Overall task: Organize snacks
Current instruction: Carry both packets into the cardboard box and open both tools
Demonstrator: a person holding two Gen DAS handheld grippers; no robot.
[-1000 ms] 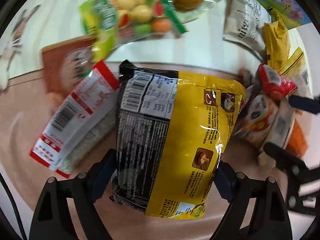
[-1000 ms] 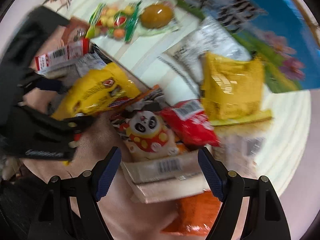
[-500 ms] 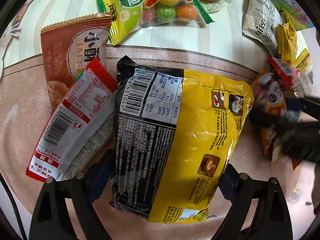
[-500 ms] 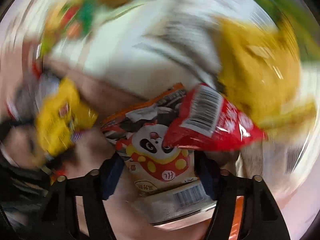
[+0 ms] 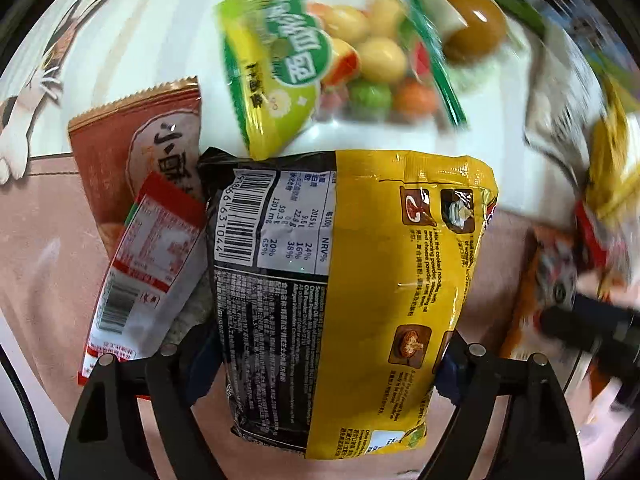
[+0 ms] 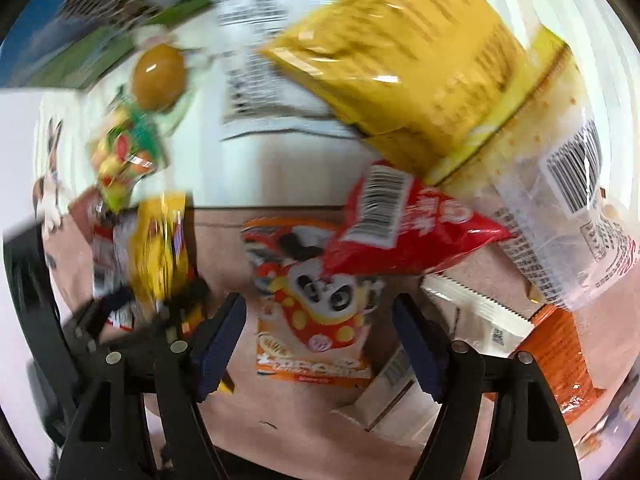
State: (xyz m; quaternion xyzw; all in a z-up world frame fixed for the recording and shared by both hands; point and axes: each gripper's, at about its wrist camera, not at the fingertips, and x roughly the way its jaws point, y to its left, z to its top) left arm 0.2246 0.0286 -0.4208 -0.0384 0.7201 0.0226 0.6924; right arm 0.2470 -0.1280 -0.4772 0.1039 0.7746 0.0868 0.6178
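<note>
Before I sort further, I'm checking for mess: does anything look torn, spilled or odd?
Nothing looks torn or spilled. The snacks lie in a loose jumble: the red packet lies across the panda packet.

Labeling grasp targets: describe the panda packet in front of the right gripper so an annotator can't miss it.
Find the pinkish mat; the panda packet lies flat on it, just ahead of the open right gripper. A red pouch overlaps its top. It alone shows a cartoon panda in red with yellow dots.
</note>
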